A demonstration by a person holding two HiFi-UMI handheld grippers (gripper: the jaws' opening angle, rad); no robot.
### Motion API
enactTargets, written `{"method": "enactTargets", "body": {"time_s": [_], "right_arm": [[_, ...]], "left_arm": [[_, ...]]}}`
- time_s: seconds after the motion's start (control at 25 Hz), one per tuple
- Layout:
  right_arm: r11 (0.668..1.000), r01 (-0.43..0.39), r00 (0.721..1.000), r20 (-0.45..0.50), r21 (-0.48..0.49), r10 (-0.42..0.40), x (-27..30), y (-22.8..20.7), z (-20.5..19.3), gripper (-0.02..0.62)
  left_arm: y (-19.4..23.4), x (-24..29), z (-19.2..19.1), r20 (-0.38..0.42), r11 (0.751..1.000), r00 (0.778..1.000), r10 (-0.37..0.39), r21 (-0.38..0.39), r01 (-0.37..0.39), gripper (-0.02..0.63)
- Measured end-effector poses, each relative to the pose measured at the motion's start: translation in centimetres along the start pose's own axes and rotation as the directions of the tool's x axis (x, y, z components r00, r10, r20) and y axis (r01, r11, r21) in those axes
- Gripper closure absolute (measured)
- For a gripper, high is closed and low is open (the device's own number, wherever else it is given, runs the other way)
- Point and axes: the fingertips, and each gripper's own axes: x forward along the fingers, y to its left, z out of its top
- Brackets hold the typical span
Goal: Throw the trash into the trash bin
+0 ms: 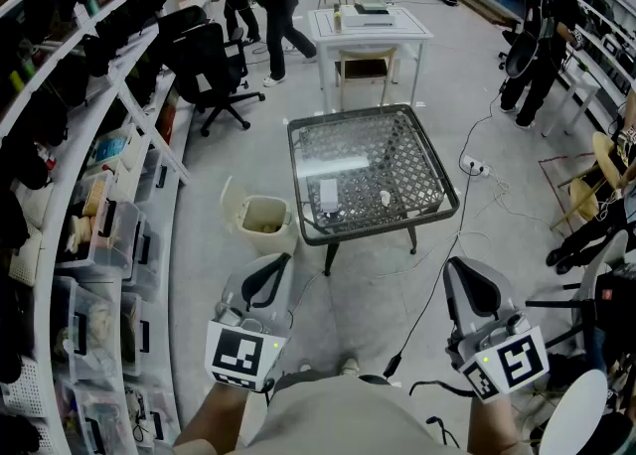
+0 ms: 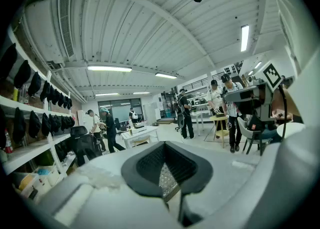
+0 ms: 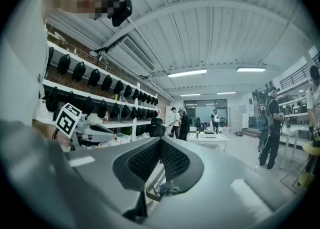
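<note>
Seeing left gripper (image 1: pixel 266 280) and right gripper (image 1: pixel 469 290) pressed together on nothing, I judge the white trash (image 1: pixel 328 195) on the table (image 1: pixel 295 181) light, crushable, best pinched across its narrow sides.

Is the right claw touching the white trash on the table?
Apart. The head view shows the right claw close to the person, with bare floor between it and the white trash on the table.
</note>
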Motion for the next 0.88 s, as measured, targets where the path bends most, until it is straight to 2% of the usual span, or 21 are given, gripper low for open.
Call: {"method": "enactTargets", "body": {"time_s": [0.32,0.48,0.52,0.56,0.72,0.88], "right_arm": [[0.999,-0.007,1.000,-0.001,0.036,0.007,-0.3,0.0,-0.4,0.592],[0.998,0.037,0.999,0.038,0.047,-0.039,-0.7,-0.9,-0.1,0.591],[0.998,0.040,0.998,0.047,0.055,-0.042,-0.8,-1.1,0.0,0.535],[0.997,0.037,0.998,0.052,0.061,-0.040,-0.9,-1.3,0.1,0.427],[0.998,0.032,0.999,0.042,0.052,-0.034,-1.0,-1.7,-0.2,0.385],[0.998,0.011,1.000,0.017,0.062,-0.012,-0.4,-1.4,-1.1,0.382]], "left_arm": [[-0.6,-0.4,-0.1,-0.021,1.000,1.000,0.010,-0.028,-0.011,0.603],[-1.0,-0.4,-0.4,-0.027,1.000,1.000,0.007,-0.009,-0.007,0.603],[-1.1,-0.3,-0.4,-0.029,1.000,1.000,0.007,-0.009,-0.008,0.603],[-1.3,-0.3,-0.4,-0.031,1.000,0.999,0.008,-0.008,-0.009,0.603],[-1.5,-0.3,0.1,-0.031,1.000,0.999,0.016,-0.005,-0.016,0.603],[-1.6,-0.3,-0.1,-0.043,0.999,0.999,0.025,-0.028,-0.026,0.603]]}}
